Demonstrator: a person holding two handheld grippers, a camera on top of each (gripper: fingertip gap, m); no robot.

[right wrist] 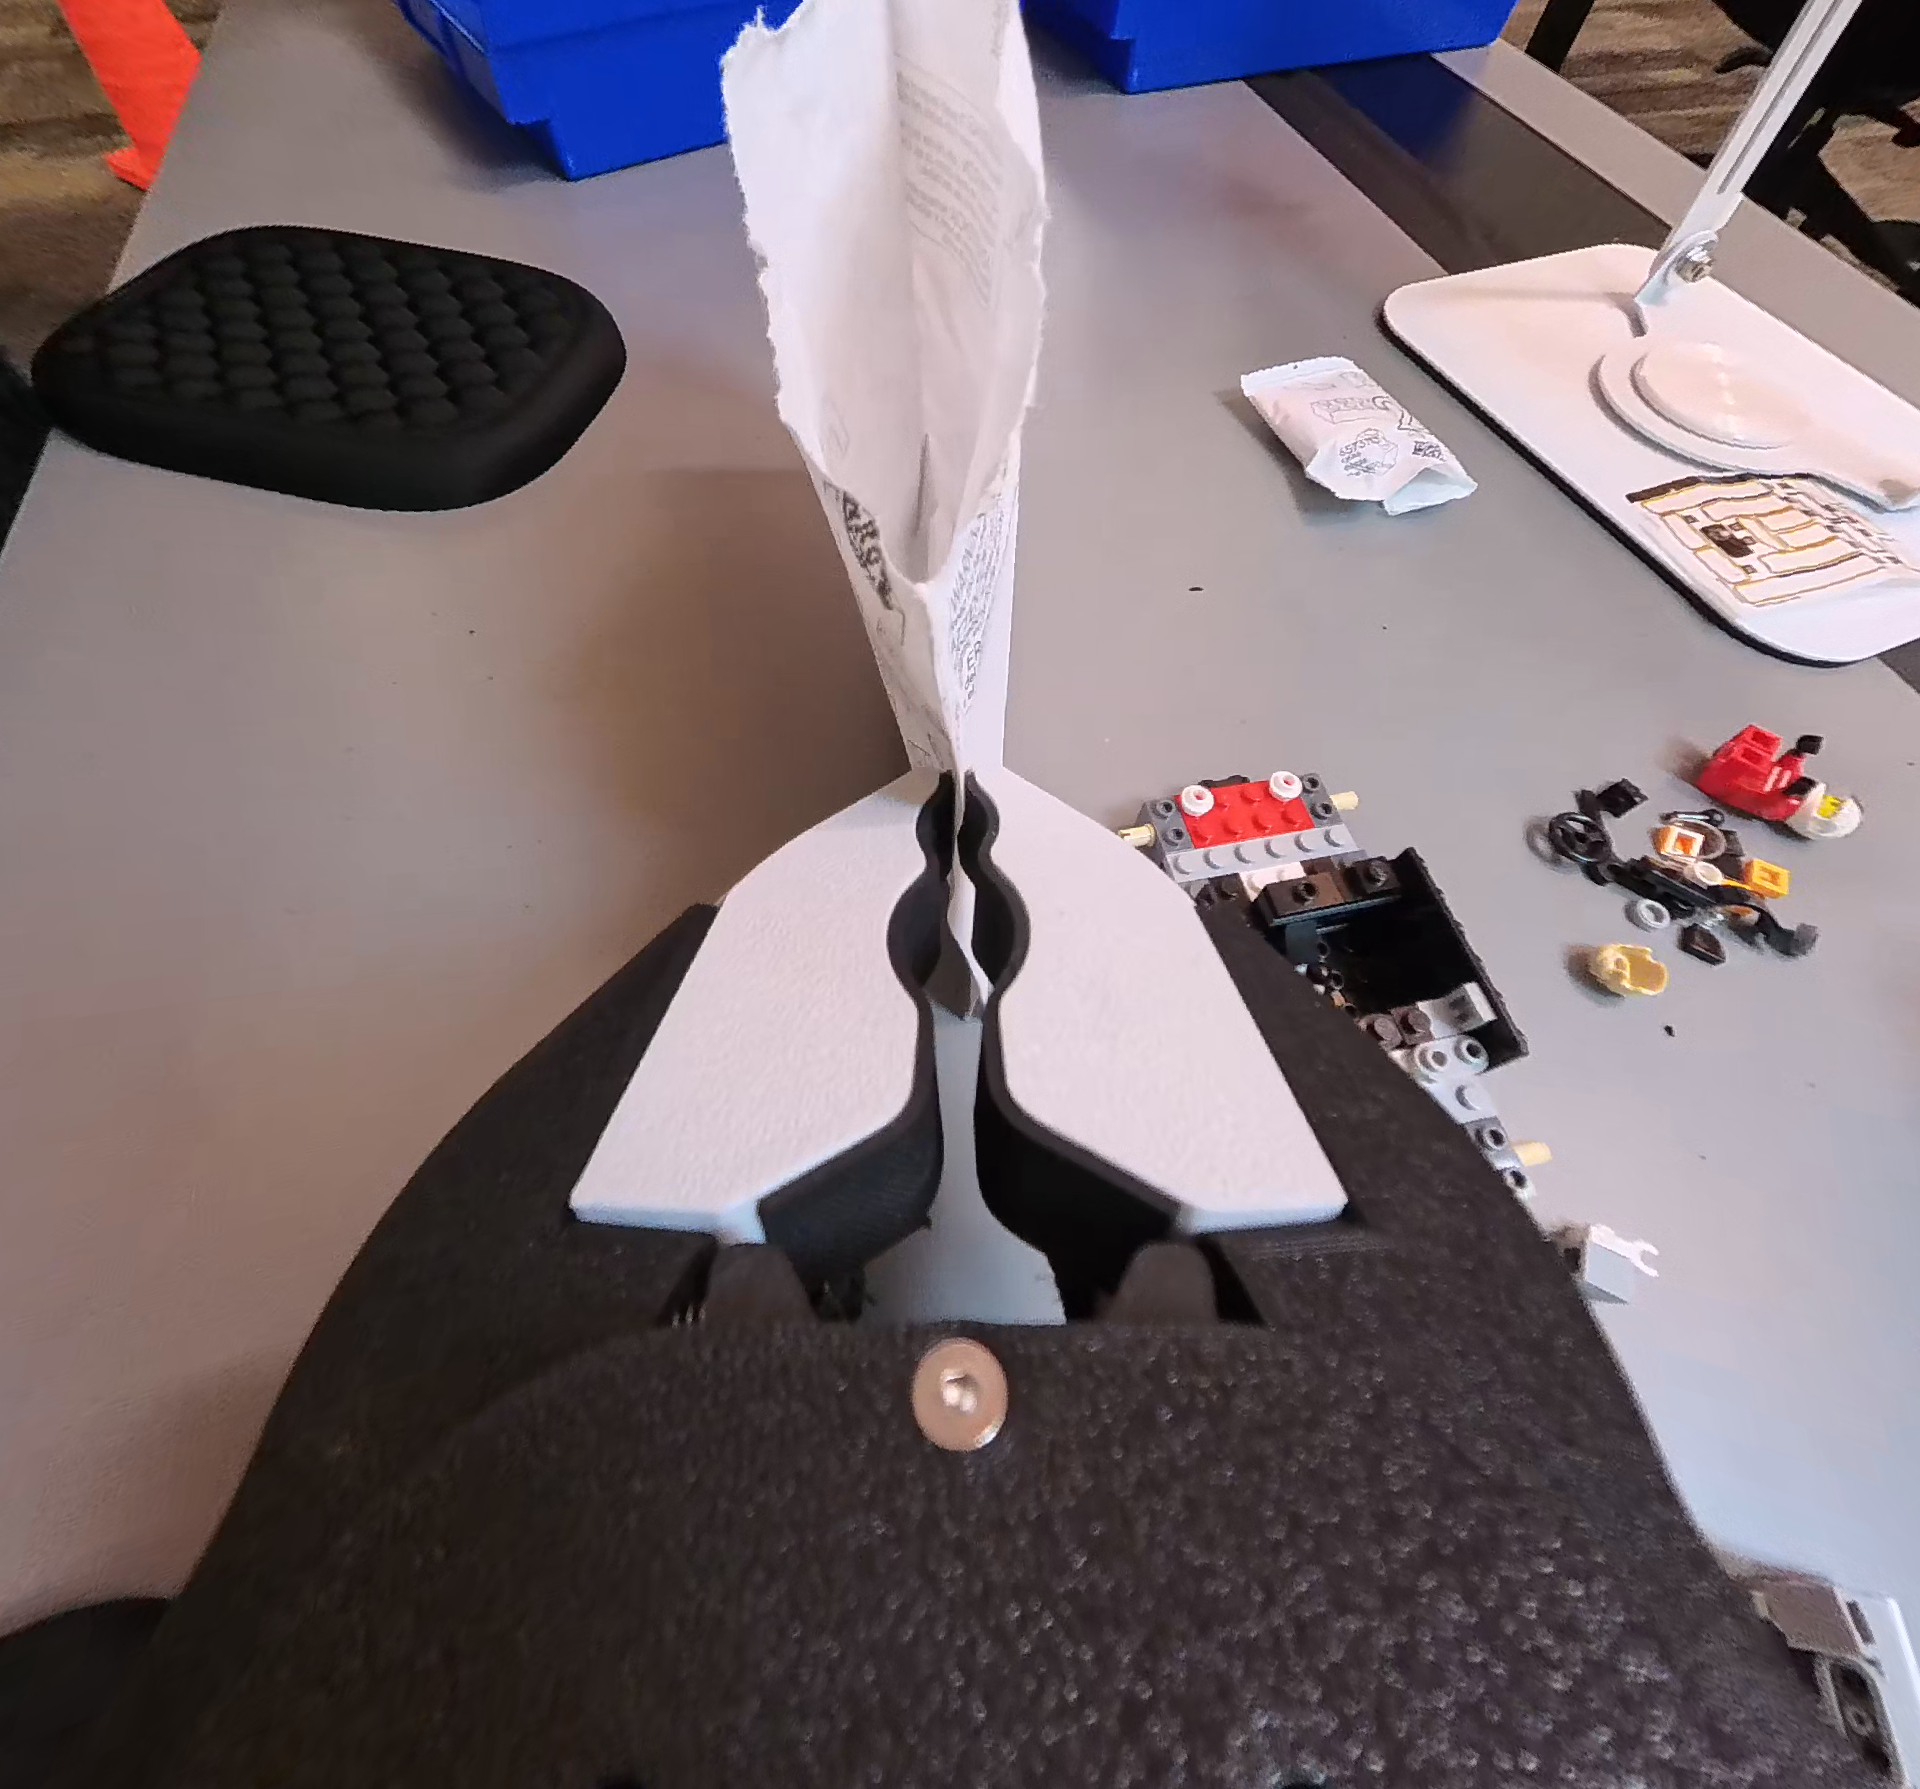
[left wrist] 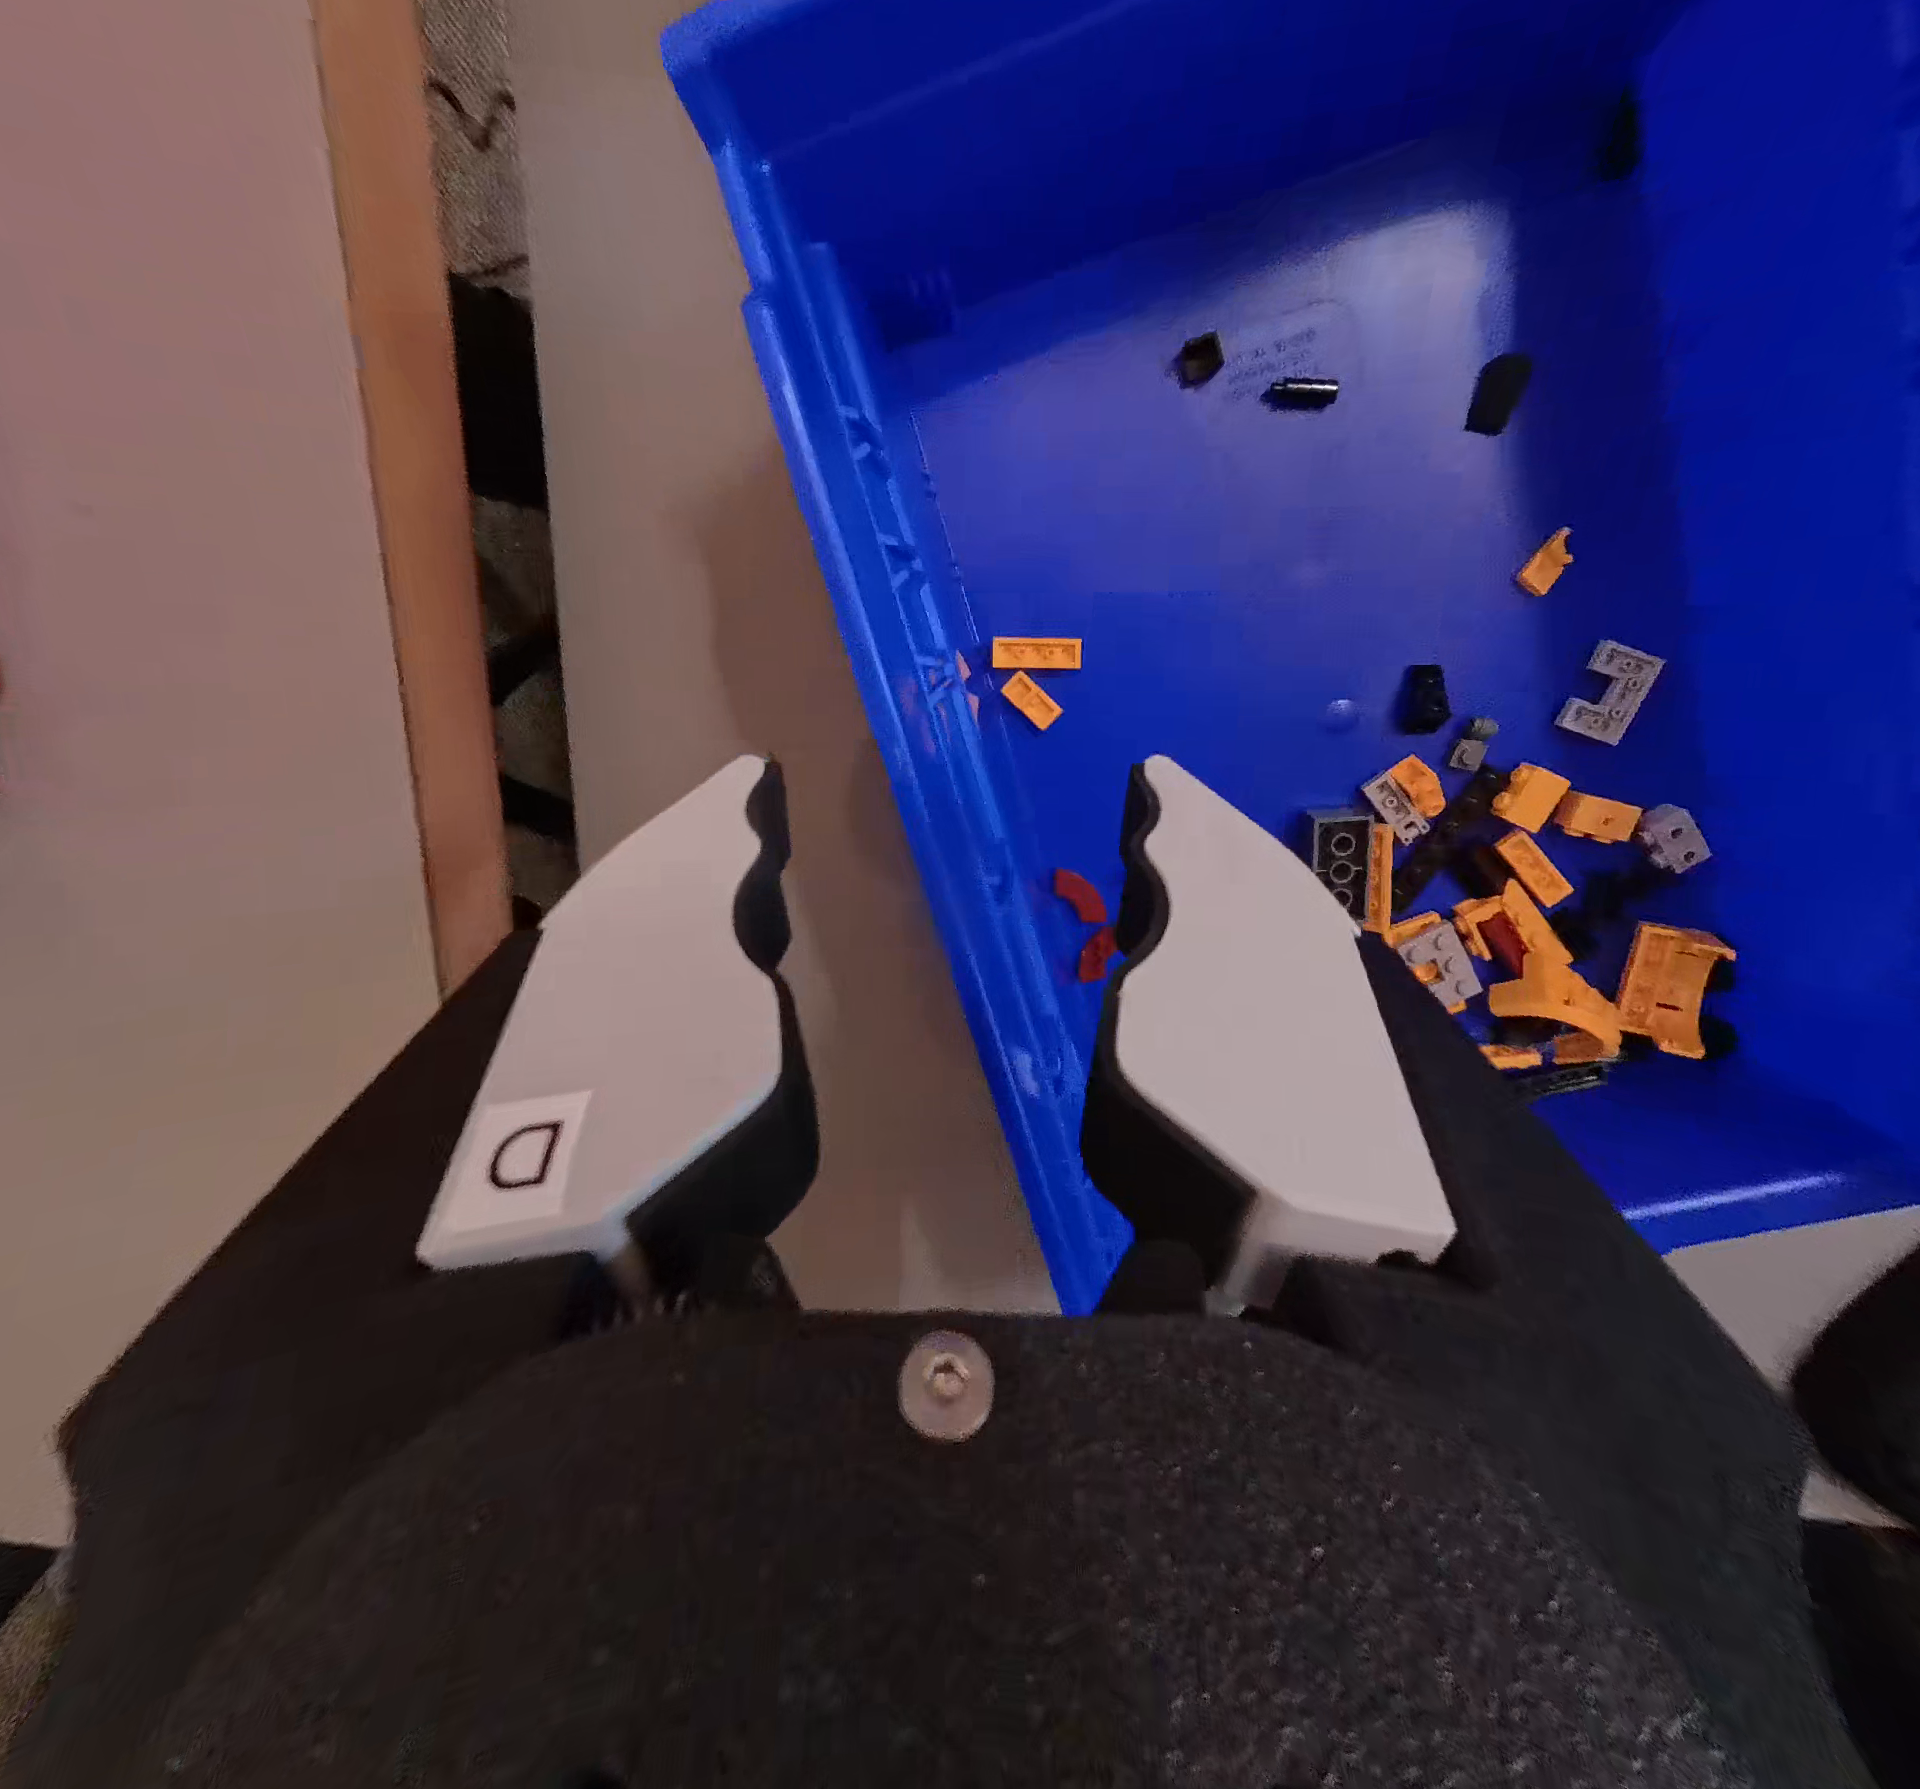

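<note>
In the left wrist view my left gripper (left wrist: pixel 954 773) is open and holds nothing. It straddles the left wall of a blue bin (left wrist: pixel 1247 513): one finger (left wrist: pixel 665 929) is outside, the other (left wrist: pixel 1226 929) inside, and neither pad presses on the wall. Loose orange, grey and black bricks (left wrist: pixel 1538 908) lie heaped on the bin floor. Two orange plates (left wrist: pixel 1036 664) and dark red curved pieces (left wrist: pixel 1081 898) lie by the wall. In the right wrist view my right gripper (right wrist: pixel 961 789) is shut on the bottom corner of a torn-open white paper bag (right wrist: pixel 904 285), which stands upright above the grey table (right wrist: pixel 416 752).
A partly built brick model (right wrist: pixel 1309 866) lies right of the right fingers, with small loose parts (right wrist: pixel 1683 866) and a red piece (right wrist: pixel 1766 773) beyond. A sealed white packet (right wrist: pixel 1351 440), a white lamp base (right wrist: pixel 1558 337), a black pad (right wrist: pixel 322 368) and two blue bins (right wrist: pixel 623 25) share the table.
</note>
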